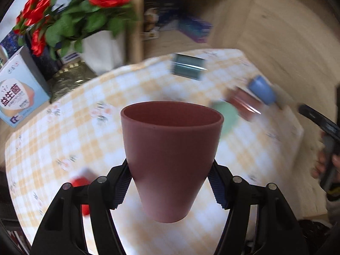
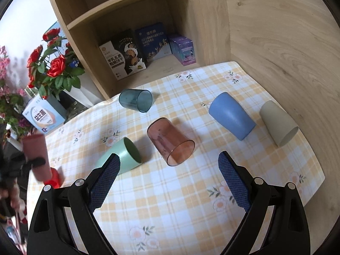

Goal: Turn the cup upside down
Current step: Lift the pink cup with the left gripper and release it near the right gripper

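Observation:
My left gripper (image 1: pixel 170 182) is shut on a dusty-red opaque cup (image 1: pixel 170 155) and holds it mouth-up above the checked tablecloth (image 1: pixel 63 127). The same cup shows at the far left of the right wrist view (image 2: pixel 36 153), held in the air over the table's left edge. My right gripper (image 2: pixel 169 176) is open and empty above the cloth (image 2: pixel 180 201), near a clear reddish cup (image 2: pixel 170 141) and a mint-green cup (image 2: pixel 123 157), both lying on their sides.
A dark teal clear cup (image 2: pixel 136 99), a blue cup (image 2: pixel 230 115) and a beige cup (image 2: pixel 277 122) lie on their sides further back. A small red object (image 2: pixel 54 177) sits at the left edge. Shelves with boxes (image 2: pixel 136 53) and roses (image 2: pixel 53 68) stand behind.

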Action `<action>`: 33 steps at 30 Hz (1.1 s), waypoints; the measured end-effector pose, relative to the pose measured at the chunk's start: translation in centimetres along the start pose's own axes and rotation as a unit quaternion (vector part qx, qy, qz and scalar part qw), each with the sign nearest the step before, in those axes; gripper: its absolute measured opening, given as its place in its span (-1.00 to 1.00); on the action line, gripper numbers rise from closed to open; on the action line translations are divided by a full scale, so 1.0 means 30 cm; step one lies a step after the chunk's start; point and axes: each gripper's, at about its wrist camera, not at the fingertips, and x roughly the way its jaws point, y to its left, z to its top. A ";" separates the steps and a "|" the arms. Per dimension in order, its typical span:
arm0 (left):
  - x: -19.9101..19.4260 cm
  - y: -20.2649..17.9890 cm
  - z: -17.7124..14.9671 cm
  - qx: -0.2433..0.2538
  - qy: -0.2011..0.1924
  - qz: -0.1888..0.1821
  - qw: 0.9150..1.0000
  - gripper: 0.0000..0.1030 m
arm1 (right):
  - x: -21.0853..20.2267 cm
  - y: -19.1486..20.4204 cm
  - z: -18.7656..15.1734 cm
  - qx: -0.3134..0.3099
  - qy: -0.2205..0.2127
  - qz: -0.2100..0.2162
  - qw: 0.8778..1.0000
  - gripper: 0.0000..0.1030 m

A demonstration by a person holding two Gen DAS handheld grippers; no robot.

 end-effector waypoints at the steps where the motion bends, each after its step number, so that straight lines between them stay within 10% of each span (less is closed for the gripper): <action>1: -0.006 -0.039 -0.026 0.004 0.002 -0.008 1.000 0.24 | -0.006 -0.006 -0.007 0.001 0.000 0.000 1.000 0.76; 12: 0.226 -0.337 -0.289 -0.114 0.064 -0.117 0.985 0.24 | -0.045 -0.080 -0.060 0.003 0.007 0.002 1.000 0.76; 22: 0.406 -0.328 -0.317 -0.203 0.091 -0.113 0.968 0.24 | -0.041 -0.096 -0.079 0.001 0.013 0.002 1.000 0.76; 33: 0.430 -0.340 -0.298 -0.179 0.077 -0.076 0.978 0.25 | -0.008 -0.108 -0.105 0.004 0.024 -0.006 1.000 0.76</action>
